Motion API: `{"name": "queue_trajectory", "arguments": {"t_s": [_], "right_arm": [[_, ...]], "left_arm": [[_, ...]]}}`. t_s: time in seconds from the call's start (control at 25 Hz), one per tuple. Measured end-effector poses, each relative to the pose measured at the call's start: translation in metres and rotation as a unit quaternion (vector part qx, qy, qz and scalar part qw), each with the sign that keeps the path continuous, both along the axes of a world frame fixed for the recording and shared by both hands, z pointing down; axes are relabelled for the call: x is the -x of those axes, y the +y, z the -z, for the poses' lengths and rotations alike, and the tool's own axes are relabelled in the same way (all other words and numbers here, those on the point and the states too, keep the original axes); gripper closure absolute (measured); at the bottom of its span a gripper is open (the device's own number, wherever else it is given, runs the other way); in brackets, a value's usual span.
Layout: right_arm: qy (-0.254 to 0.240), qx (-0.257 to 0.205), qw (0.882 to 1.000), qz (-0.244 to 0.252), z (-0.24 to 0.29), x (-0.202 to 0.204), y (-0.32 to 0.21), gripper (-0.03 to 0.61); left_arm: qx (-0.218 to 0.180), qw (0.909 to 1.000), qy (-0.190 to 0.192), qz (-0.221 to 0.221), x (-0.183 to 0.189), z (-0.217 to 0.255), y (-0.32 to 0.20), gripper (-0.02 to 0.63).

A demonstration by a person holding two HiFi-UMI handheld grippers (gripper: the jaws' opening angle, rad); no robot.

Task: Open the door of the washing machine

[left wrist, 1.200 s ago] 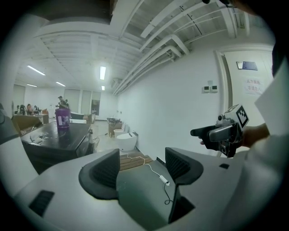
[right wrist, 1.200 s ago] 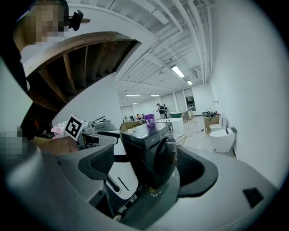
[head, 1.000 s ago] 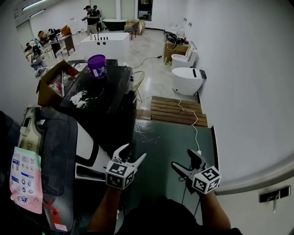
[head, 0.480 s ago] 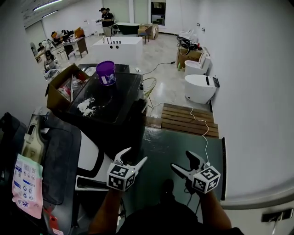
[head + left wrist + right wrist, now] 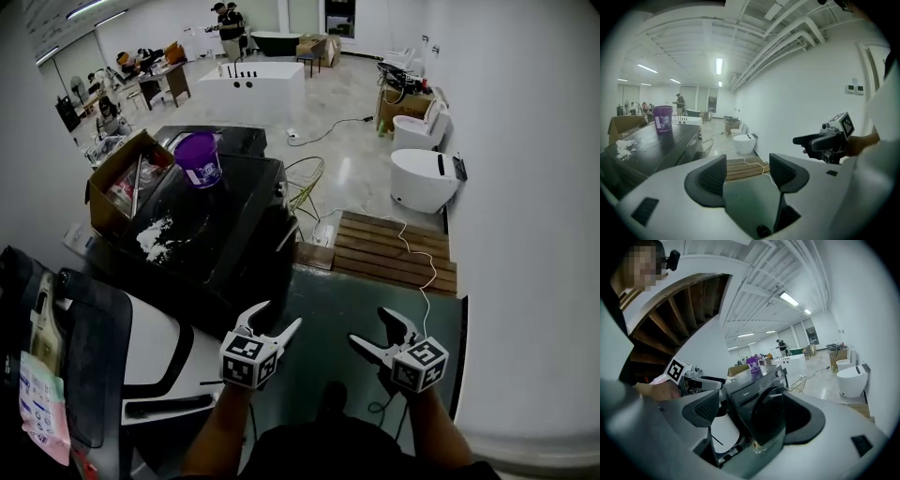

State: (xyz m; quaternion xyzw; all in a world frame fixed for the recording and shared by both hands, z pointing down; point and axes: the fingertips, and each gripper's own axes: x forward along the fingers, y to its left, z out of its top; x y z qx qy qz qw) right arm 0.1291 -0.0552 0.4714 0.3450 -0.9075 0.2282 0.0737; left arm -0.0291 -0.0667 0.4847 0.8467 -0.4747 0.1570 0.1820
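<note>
— Start close in. What are the grippers doing?
— Both are held low over the green floor mat [image 5: 370, 295], side by side. The left gripper [image 5: 278, 315] has its jaws apart, though they have just been closing a little. Nothing sits between them; its own view shows only mat and the wooden slats [image 5: 394, 251] beyond. The right gripper [image 5: 368, 326] also stands with jaws spread and holds nothing.
— And the washing machine?
— The dark washing machine [image 5: 220, 225] stands ahead and to the left of the left gripper, near it but apart. The right gripper view frames its round door [image 5: 771, 414] between the jaws, out beyond their tips and untouched. The door looks shut.
— Anything on top?
— A purple tub [image 5: 198, 159] and a patch of white stuff [image 5: 155, 234]. An open cardboard box [image 5: 117, 178] sits just left of the machine.
— Farther off?
— A white toilet [image 5: 427, 178] past the slats, then a white bathtub [image 5: 248, 89], with people at the far end.
</note>
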Motion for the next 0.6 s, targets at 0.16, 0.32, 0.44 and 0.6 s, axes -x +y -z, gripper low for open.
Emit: {"name": "queue_trajectory", "arguments": {"t_s": [0.16, 0.32, 0.44, 0.6], "right_arm": [[0.000, -0.007, 1.000, 0.008, -0.004, -0.029, -0.043, 0.156], [-0.017, -0.001, 1.000, 0.008, 0.003, -0.034, -0.065, 0.161], [-0.015, 0.011, 1.000, 0.014, -0.003, -0.035, -0.081, 0.163], [0.000, 0.009, 1.000, 0.025, -0.016, -0.034, -0.122, 0.166]], "left_arm": [[-0.003, 0.9999, -0.007, -0.006, -0.030, 0.003, -0.036, 0.315], [0.011, 0.9998, -0.018, 0.005, -0.034, -0.001, -0.060, 0.316], [0.012, 0.9997, -0.012, 0.015, -0.031, -0.003, -0.083, 0.318], [0.014, 0.9995, -0.003, 0.027, -0.019, -0.018, -0.125, 0.321]]}}
